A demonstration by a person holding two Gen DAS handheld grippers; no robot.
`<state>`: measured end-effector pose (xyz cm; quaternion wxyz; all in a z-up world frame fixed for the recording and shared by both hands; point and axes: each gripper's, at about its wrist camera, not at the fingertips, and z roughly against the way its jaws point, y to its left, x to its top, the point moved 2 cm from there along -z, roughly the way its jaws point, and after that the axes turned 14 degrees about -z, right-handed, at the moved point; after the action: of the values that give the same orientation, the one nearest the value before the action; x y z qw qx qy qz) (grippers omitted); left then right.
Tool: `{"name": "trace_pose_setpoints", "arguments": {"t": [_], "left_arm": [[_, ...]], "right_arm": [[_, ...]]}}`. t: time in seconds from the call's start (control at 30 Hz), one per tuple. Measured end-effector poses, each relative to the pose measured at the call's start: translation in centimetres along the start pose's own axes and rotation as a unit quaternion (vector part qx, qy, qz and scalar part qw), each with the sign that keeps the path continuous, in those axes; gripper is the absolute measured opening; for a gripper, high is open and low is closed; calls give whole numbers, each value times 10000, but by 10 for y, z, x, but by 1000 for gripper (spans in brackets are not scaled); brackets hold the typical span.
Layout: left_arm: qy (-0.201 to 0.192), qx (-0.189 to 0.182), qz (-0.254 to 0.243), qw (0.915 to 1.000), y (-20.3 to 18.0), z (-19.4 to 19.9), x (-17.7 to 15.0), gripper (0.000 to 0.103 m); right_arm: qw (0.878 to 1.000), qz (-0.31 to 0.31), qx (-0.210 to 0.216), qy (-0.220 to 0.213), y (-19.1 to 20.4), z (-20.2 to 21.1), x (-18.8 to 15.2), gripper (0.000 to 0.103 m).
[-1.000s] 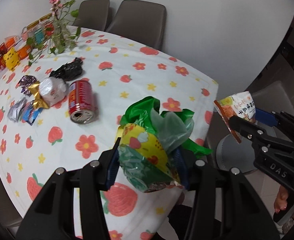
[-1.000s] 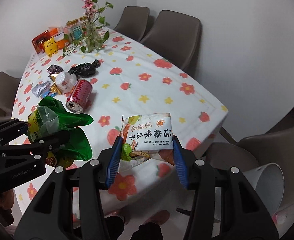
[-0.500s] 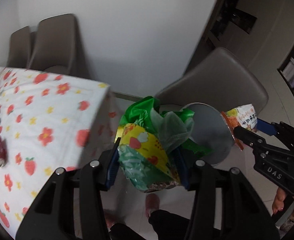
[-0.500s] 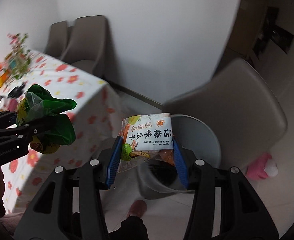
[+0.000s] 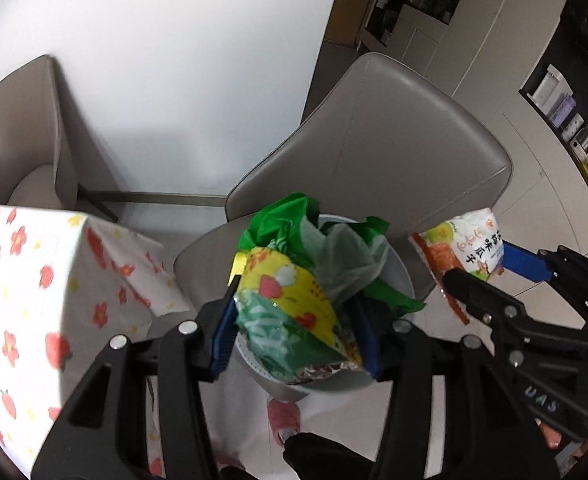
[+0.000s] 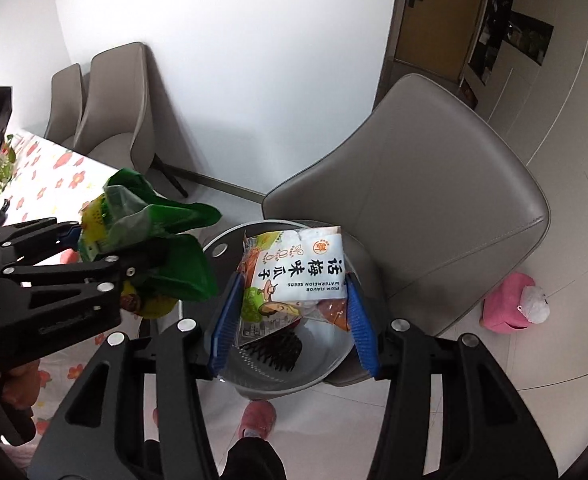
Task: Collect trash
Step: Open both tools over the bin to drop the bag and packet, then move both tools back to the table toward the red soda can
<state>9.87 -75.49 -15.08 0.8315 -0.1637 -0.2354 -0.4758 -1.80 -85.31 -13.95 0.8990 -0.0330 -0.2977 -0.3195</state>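
A second ago both my hands hung over the flowered tabletop (image 5: 33,280); now they have swung off its corner to the grey bin (image 6: 277,376) that sits on the seat of a grey chair (image 6: 446,208). The can and wrappers that lay before me have dropped out of sight, and the cloth's edge shows only at nine o'clock.

My left gripper (image 5: 296,328) has its blue fingers (image 5: 221,332) clamped on a crumpled bundle of green plastic and a yellow strawberry-print wrapper (image 5: 294,292), which hangs right over the bin's mouth. Those fingers press the bundle's sides.

My right gripper (image 6: 289,320) carries a white packet of plum-flavour watermelon seeds (image 6: 298,276), upright between its fingers (image 6: 360,328), above the open bin. These fingers are easing apart, yet the packet sits between them and both pads touch its edges. Below it, inside the bin, lies a black comb-like thing (image 6: 273,350).

In the right view my left gripper comes in from nine o'clock, its bundle just beside the bin's rim. A pink slipper (image 6: 257,416) stands on the floor at six o'clock, and a pink plush thing (image 6: 510,304) at three o'clock.
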Motion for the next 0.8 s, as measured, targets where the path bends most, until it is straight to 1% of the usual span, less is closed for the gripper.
{"name": "trace_pose_setpoints", "arguments": {"t": [0.03, 0.07, 0.1, 0.13, 0.17, 0.27, 0.5, 0.67, 0.8], "left_arm": [[-3, -13, -31, 10000, -1, -3, 4, 53], [-6, -33, -55, 10000, -2, -4, 5, 54], [1, -50, -92, 9999, -3, -7, 7, 58], [-7, -39, -119, 9999, -5, -7, 9, 61], [-11, -18, -139, 9999, -4, -6, 9, 61], [-8, 34, -165, 9999, -4, -5, 11, 64], [25, 83, 4, 10000, 5, 6, -4, 65], [-10, 139, 85, 9999, 12, 20, -14, 65], [-57, 253, 193, 9995, 23, 36, -27, 65]], "right_arm": [[10000, -27, 5, -12, -2, -1, 2, 50], [10000, -52, 11, -20, -4, -2, 3, 53], [10000, -68, 0, -37, -5, -3, 4, 61], [9999, -73, -17, -76, -5, -3, 5, 65], [9999, -64, -32, -124, -5, -2, 6, 67], [9999, -16, -45, -147, -4, -3, 10, 67], [9998, 47, 30, -176, -1, 0, 16, 67], [9996, 129, 105, -238, 11, 8, 16, 67], [9991, 285, 202, -225, 29, 12, 12, 67]]}}
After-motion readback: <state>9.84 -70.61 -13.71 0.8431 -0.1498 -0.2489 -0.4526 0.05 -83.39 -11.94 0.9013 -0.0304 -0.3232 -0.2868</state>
